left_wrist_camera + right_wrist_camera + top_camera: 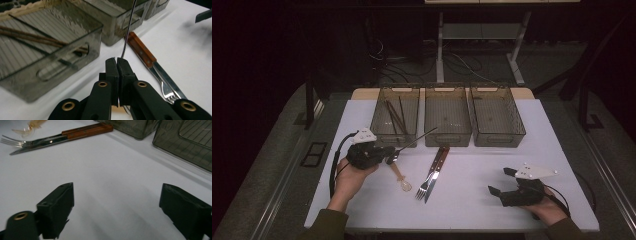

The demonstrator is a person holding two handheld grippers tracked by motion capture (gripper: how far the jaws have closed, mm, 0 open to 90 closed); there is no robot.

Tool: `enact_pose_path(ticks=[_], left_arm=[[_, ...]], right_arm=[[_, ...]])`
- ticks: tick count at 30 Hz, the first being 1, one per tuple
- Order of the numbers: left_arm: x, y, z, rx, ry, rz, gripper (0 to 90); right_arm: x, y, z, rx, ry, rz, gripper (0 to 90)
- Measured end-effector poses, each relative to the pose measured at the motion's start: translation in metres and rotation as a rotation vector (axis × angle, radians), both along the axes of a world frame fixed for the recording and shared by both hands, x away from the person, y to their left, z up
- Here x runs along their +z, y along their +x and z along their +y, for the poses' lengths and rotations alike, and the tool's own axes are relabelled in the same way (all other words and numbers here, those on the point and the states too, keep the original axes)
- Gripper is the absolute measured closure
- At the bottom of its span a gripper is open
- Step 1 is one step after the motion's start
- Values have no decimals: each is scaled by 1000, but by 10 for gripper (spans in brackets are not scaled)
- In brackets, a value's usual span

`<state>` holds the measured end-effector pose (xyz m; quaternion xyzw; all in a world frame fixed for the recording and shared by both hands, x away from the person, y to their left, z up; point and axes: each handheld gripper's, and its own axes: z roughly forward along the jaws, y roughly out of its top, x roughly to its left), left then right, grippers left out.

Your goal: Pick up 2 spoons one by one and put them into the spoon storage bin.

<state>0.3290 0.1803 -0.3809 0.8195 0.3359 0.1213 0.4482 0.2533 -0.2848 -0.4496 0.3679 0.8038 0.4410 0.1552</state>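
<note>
- Above the table's [482, 200] left half, the left gripper [388, 156] clenches a thin metal utensil [414, 141] by one end; its handle slants up toward the left bin [384, 131].
- With so narrow a pinch, the utensil could pivot or slip out.
- Its long end could strike the bin's rim.
- The right gripper [501, 181] rests released near the right edge, too far to help.

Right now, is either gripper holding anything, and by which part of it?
The left gripper is shut on a thin dark metal utensil, gripping one end; which end cannot be told. The right gripper is open and holds nothing.
</note>
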Motion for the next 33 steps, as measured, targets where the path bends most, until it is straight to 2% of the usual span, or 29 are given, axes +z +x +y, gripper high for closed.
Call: enact_pose_path(ticks=[3, 6, 12, 21, 22, 29, 32, 33], left_arm=[[3, 6, -7, -4, -5, -3, 879], [6, 11, -14, -9, -7, -8, 879], [15, 25, -26, -2, -29, -16, 879], [28, 49, -54, 8, 1, -24, 879], [29, 52, -57, 12, 10, -24, 880], [30, 73, -82, 62, -5, -14, 879], [29, 82, -92, 76, 9, -13, 880], [28, 85, -96, 87, 0, -12, 879]], right_arm=[[-1, 1, 1, -8, 2, 7, 117], [-1, 2, 1, -13, 24, 19, 116], [-1, 2, 2, -12, 12, 12, 117], [0, 1, 2, -7, 13, 5, 117], [0, 1, 2, -5, 13, 5, 117], [1, 0, 3, 3, 12, 0, 117], [1, 0, 2, 4, 14, 0, 117], [1, 0, 2, 4, 13, -1, 117]])
